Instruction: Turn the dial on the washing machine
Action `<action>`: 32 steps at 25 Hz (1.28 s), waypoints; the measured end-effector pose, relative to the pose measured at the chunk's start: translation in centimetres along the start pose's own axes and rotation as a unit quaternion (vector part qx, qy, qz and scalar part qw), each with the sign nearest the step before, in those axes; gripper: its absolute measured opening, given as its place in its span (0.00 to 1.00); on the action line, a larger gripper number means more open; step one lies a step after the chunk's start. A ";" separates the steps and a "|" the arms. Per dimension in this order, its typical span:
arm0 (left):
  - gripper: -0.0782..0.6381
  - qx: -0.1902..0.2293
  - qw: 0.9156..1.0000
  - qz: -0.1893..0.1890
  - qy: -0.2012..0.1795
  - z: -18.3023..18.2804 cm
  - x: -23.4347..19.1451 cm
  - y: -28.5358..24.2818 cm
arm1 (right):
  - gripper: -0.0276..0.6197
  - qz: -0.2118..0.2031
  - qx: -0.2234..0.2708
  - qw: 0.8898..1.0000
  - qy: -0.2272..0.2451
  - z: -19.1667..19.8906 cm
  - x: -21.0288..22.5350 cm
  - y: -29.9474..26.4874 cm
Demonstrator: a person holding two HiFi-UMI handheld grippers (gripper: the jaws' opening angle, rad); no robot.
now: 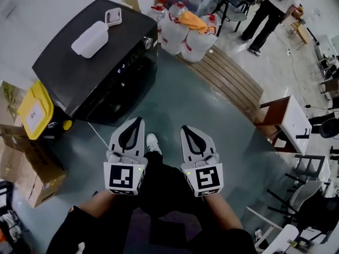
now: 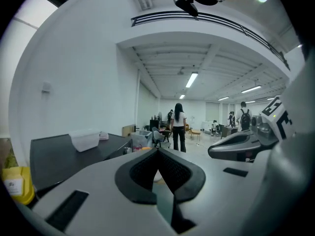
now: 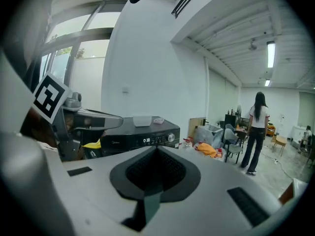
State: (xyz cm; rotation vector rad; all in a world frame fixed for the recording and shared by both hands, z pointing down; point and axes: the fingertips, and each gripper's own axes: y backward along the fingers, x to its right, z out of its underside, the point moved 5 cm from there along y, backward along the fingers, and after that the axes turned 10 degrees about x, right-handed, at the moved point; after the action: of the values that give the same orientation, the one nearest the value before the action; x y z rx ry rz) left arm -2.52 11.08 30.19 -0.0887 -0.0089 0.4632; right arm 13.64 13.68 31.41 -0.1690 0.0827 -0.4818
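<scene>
Black washing machine [image 1: 95, 62], top-left of the head view, standing on a grey-green floor [image 1: 175, 105] by a white wall.

- Dial [image 3: 171, 137]: silver knob at the right end of the machine's front control panel, just beside a row of buttons and a lit display [image 3: 146, 140]. Nothing touches it.
- On the machine's lid: white plastic tub [image 1: 90, 39], and a smaller white item [image 1: 113, 16] near the back edge.
- Left hand-held gripper [image 1: 139, 120]: jaws pressed together, nothing between them. Held low in front of the person, well apart from the machine.
- Right hand-held gripper [image 1: 186, 129]: jaws likewise together and empty. It sits level with the left one, side by side with it.
- Yellow container [image 1: 36, 110]: beside the machine's left side, next to cardboard boxes [image 1: 26, 168].
- Clear water jugs [image 1: 185, 36]: clustered behind the machine's right corner, orange cloth [image 1: 193, 21] draped over them.
- Wooden slatted pallet [image 1: 228, 75]: on the floor just right of the jugs.
- Standing person [image 1: 273, 9]: white top, dark trousers, far across the room.
</scene>
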 end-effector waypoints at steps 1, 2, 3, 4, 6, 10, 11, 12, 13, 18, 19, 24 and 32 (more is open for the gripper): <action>0.13 0.003 1.000 0.003 0.004 -0.2 -0.5 -1.3 | 0.07 -0.001 -0.002 1.000 0.003 -0.3 0.6 -1.2; 0.13 0.007 1.000 0.005 0.006 -0.5 -1.0 -2.5 | 0.07 -0.003 -0.003 1.000 0.006 -0.7 1.1 -2.3; 0.13 0.011 1.000 0.006 0.008 -0.8 -1.6 -3.6 | 0.07 -0.005 -0.002 1.000 0.010 -1.1 1.5 -3.5; 0.13 0.012 1.000 0.004 0.010 -1.0 -2.3 -4.4 | 0.07 -0.008 -0.001 1.000 0.015 -1.5 1.9 -4.5; 0.13 0.007 1.000 -0.002 0.018 -1.1 -3.7 -5.8 | 0.07 -0.014 -0.001 1.000 0.026 -2.3 2.4 -6.8; 0.13 0.015 0.999 -0.025 0.024 -1.1 -7.1 -7.7 | 0.07 -0.025 -0.013 0.999 0.042 -3.4 3.1 -11.5; 0.13 0.017 0.999 -0.033 0.027 -1.0 -7.7 -7.9 | 0.07 -0.031 -0.016 0.998 0.045 -3.5 3.2 -12.5; 0.13 0.019 0.998 -0.043 0.030 -0.9 -8.3 -8.0 | 0.07 -0.039 -0.018 0.998 0.048 -3.6 3.1 -13.3; 0.13 0.022 0.998 -0.053 0.035 -0.9 -8.8 -7.9 | 0.07 -0.046 -0.019 0.997 0.052 -3.7 2.9 -14.0; 0.13 0.020 0.993 -0.104 0.050 -0.2 -11.0 -6.6 | 0.07 -0.080 -0.017 0.995 0.062 -4.3 1.9 -17.2; 0.13 0.019 0.992 -0.116 0.052 0.1 -11.4 -6.4 | 0.07 -0.087 -0.016 0.994 0.064 -4.3 1.8 -17.8; 0.13 0.020 0.985 -0.166 0.041 0.3 -12.8 -6.1 | 0.07 -0.120 -0.013 0.991 0.061 -3.8 2.1 -20.6; 0.13 0.000 0.967 -0.250 0.039 0.8 -13.3 -9.6 | 0.16 -0.188 -0.023 0.980 0.053 -2.3 5.7 -25.5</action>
State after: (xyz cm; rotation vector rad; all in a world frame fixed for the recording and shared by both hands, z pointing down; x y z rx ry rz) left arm -10.16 -3.30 31.95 -0.1000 0.0464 -0.0464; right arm 6.79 -11.52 33.59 -0.2049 0.1687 -0.8666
